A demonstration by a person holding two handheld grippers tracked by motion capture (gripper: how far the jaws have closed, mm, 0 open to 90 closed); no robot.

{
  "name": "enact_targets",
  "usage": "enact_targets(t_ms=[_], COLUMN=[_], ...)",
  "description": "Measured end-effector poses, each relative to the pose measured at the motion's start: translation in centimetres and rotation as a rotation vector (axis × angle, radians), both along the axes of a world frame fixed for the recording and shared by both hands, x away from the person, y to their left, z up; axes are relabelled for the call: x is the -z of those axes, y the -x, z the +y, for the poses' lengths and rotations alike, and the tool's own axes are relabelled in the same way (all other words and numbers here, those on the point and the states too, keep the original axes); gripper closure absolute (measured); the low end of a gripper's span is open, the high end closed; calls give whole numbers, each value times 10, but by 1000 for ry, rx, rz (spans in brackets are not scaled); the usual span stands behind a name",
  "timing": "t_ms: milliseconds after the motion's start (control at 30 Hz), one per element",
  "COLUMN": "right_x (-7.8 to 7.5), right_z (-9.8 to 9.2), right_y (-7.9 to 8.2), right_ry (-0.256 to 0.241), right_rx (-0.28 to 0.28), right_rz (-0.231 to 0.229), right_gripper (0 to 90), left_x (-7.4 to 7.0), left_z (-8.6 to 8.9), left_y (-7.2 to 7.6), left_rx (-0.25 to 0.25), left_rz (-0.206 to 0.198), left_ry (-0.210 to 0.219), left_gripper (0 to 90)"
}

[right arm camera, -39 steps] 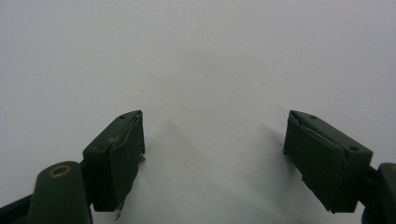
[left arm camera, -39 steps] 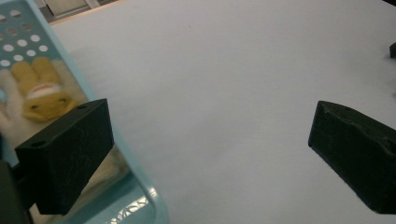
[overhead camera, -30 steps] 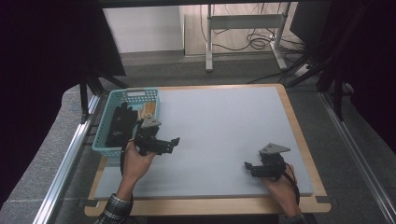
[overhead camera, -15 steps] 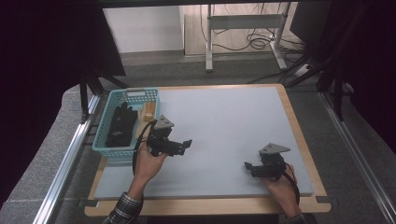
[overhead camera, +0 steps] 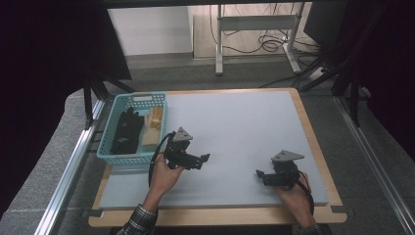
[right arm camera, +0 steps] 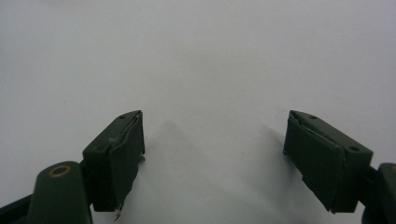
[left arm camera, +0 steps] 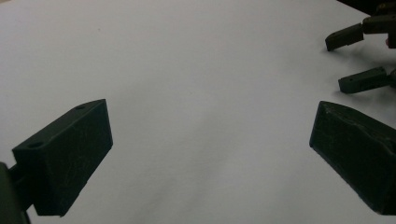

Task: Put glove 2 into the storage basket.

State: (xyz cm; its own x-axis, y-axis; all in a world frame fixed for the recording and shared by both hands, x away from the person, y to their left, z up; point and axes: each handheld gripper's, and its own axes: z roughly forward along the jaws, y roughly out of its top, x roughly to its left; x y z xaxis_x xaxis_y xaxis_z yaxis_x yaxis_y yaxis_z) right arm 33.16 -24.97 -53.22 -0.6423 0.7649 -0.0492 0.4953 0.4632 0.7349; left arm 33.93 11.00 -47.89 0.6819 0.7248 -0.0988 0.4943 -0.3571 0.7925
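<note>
Since both claws are empty, I take the things nearest my left gripper as the work: a black glove and a pale wooden block, lying side by side in the blue basket at the table's left edge. I judge the glove soft, light and floppy, best pinched at the cuff or across the palm; the block looks stiff and light, best gripped across its narrow sides. My left gripper hangs just right of the basket, jaws spread wide, touching nothing. My right gripper rests near the front right of the table, jaws also wide and empty.
</note>
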Motion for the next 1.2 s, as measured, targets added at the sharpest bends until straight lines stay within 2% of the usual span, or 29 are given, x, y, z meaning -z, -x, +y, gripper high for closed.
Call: enact_targets(t_ms=[267,700,833,1000,1033,1200], right_x=[0,0,0,0,0,0], right_z=[0,0,0,0,0,0], right_y=[0,0,0,0,0,0], right_ry=[0,0,0,0,0,0], right_rx=[-1,0,0,0,0,0], right_rz=[1,0,0,1,0,0], right_gripper=[199,199,199,199,199,199], left_x=[19,49,56,66,67,67], left_z=[-12,-17,-18,-21,-21,-23], left_y=[2,4,4,3,3,4], left_rx=[32,37,38,38,41,37], left_rz=[4,54,62,92,80,77], left_ry=[-27,-70,-101,-133,-142,-153], left_gripper=[0,0,0,0,0,0])
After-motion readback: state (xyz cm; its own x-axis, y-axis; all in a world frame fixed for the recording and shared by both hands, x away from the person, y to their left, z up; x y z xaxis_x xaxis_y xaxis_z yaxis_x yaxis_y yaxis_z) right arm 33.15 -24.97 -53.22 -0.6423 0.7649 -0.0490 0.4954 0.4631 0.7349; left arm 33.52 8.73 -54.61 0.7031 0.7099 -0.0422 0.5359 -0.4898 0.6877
